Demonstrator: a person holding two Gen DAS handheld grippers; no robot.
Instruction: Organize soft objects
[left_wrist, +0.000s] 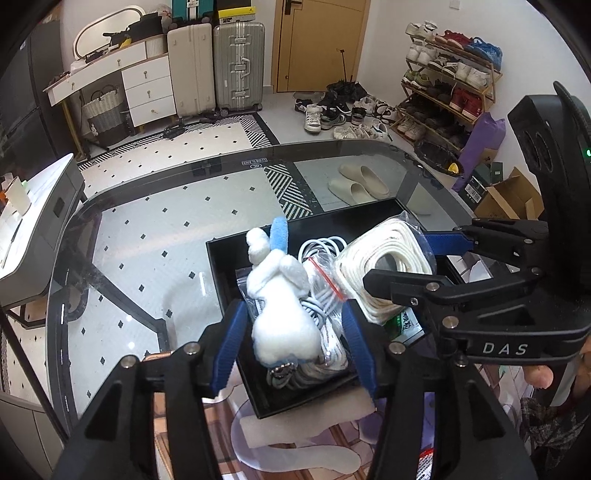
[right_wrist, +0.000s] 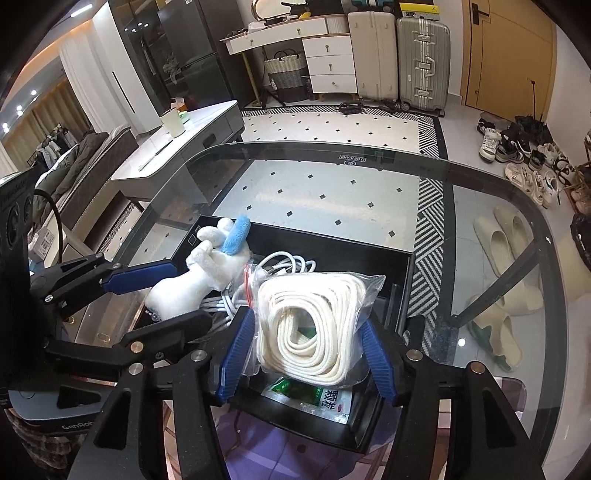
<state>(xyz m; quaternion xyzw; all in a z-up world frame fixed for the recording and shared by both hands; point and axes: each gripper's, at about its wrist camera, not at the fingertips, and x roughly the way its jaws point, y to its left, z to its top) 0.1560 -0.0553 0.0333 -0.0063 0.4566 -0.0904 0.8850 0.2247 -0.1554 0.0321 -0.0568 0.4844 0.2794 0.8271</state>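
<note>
Two claws spread apart, left claw around fluffy white plush, right claw around bagged coiled rope, black rectangular tray at twelve o'clock.

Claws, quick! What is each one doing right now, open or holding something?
Left claw: open around the white plush toy, not squeezing it.
Right claw: open around the bagged white rope.

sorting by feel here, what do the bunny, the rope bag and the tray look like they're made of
Bunny: white plush with a fuzzy nap, one blue fleecy ear; a metal clip at its end.
Rope: cream braided cord, likely cotton or nylon, coiled in a clear glossy plastic zip bag with a red seal.
Tray: black with a slight sheen, probably plastic or coated card.
</note>
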